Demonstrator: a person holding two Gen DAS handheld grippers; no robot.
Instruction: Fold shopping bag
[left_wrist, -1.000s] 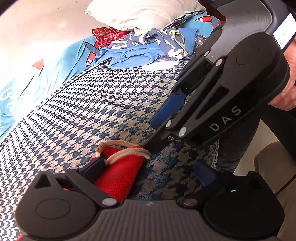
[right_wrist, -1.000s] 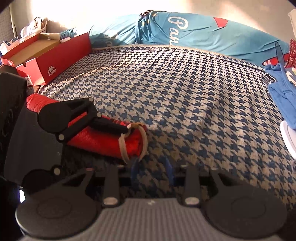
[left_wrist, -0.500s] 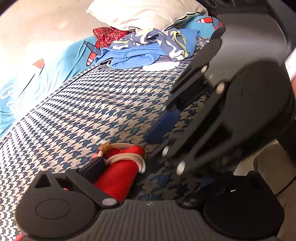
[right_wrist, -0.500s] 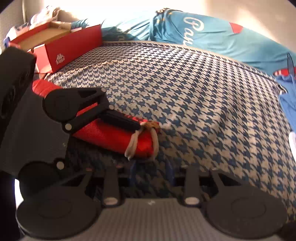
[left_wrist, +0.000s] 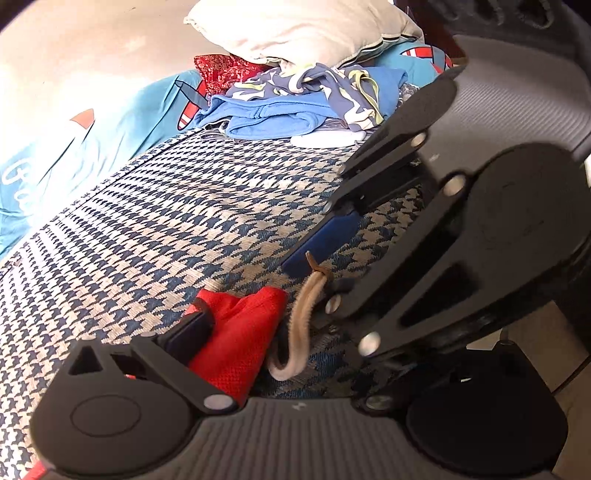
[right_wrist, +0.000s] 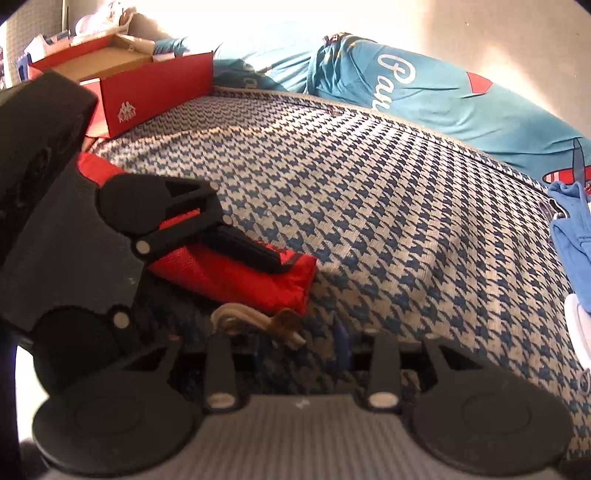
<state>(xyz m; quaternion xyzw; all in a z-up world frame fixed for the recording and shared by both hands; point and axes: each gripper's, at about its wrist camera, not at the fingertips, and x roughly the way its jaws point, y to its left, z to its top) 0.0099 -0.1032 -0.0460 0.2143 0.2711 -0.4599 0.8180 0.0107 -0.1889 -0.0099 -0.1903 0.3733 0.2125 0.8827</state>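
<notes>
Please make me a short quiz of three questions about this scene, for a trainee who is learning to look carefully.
1. True or false: the beige cord is wrapped around the red bag.
2. The open box behind the bag is: A) red, B) green, C) white.
3. Fill in: the cord hangs from the ___ gripper.

Key: 1. False, it is off the bag's end. 2. A. 3. The right gripper.
</notes>
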